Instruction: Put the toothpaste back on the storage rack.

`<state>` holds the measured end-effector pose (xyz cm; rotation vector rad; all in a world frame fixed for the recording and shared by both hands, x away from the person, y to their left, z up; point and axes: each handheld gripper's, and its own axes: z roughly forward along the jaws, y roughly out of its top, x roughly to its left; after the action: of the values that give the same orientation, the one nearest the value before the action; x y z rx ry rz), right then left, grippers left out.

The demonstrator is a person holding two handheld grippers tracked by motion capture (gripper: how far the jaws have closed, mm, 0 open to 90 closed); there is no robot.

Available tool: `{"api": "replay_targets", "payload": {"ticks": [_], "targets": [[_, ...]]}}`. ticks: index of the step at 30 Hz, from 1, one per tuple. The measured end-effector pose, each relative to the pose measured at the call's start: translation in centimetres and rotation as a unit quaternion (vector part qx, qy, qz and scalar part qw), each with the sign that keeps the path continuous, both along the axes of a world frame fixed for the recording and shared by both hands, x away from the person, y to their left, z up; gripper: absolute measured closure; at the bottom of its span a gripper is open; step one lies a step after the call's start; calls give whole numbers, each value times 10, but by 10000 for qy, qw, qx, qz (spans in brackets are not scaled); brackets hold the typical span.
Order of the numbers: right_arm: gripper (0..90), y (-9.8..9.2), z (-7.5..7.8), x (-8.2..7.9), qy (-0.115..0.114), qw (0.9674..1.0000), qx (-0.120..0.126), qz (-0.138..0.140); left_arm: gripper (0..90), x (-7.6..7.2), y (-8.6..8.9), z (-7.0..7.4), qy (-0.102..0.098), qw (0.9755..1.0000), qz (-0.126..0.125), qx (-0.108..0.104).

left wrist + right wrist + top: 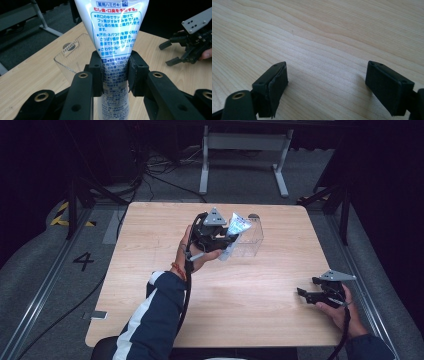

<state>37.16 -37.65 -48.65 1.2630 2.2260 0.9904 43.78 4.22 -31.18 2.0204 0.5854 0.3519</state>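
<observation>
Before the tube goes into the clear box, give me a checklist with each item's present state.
1. Left gripper shut on the toothpaste tube: ok.
2. Grip placement: jaws pinch the tube's narrower lower part, wide end up: ok.
3. Clear box open at the top and upright: ok.
4. Box empty inside: cannot tell.
5. Right gripper open, away from the box near the table's right edge: ok.
6. Tube's cap closed: cannot tell.

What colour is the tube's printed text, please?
Mostly blue on the white tube, one red line; clearest in the left gripper view.
</observation>
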Motion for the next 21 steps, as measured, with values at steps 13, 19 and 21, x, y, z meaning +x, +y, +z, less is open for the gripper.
{"api": "replay_targets", "payload": {"ticks": [13,19,21], "targets": [[181,0,0,0,0,10000,1,0,695,17,-11,5,-205,9994,-64,-264],[181,0,0,0,2,10000,1,-1,695,29,-17,4,-230,9993,-34,-276],[181,0,0,0,1,10000,1,-1,695,33,-19,4,-238,9993,-31,-300]]}}
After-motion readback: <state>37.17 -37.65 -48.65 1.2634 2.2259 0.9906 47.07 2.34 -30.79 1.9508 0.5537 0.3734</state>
